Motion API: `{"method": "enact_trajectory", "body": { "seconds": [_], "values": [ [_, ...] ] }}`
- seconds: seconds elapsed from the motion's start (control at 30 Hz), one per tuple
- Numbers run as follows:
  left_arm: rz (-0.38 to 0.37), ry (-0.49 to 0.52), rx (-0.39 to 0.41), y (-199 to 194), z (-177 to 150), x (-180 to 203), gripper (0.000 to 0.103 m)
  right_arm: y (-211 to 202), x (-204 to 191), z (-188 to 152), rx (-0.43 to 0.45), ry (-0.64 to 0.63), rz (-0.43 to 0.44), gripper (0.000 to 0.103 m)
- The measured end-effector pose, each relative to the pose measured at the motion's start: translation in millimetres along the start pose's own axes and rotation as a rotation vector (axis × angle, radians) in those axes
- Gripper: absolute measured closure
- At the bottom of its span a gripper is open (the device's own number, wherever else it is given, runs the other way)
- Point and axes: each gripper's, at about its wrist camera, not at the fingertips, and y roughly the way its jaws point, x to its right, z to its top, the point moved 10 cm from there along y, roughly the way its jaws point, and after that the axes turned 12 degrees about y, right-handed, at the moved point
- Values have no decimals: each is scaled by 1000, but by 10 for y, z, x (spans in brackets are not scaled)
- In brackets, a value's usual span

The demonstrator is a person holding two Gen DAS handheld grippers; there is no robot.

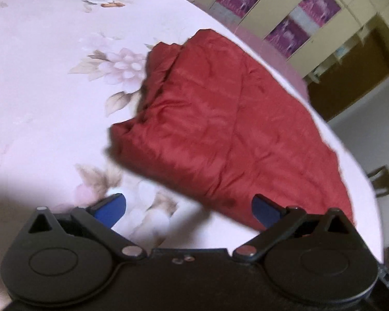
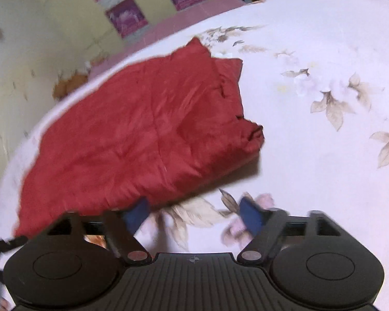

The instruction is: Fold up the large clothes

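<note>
A red garment (image 1: 220,119) lies folded into a thick stack on a pink floral bedsheet (image 1: 44,83), its layered edges showing on the left side. My left gripper (image 1: 189,211) hovers just in front of its near edge, blue pads wide apart, nothing between them. In the right wrist view the same red garment (image 2: 142,134) fills the centre-left, layered edges on its right. My right gripper (image 2: 195,216) is open beside its near right corner, over the bedsheet (image 2: 311,142); the left blue pad (image 2: 137,213) overlaps the cloth's edge in the picture, but nothing is gripped.
The bed's far edge runs close behind the garment, with a pink strip (image 1: 267,44) and a cream wardrobe with purple panels (image 1: 321,5) beyond. A wooden door (image 1: 355,72) and pale floor lie to the right. Open sheet stretches left of the garment.
</note>
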Motion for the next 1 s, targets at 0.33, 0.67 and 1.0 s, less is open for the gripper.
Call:
{"method": "enact_trajectory", "body": {
  "seconds": [0.33,0.67,1.0],
  "values": [
    [-9,-112,133,217,296,-62,38,383,-172,251,19,57,80,67],
    [41,-50,103,-112,292,37,77,91,-359,234,20,-14,130,86],
    [4,-4,36,-855,-480,-111,78,-661,-65,-553,-32,-30,105,86]
  ]
}}
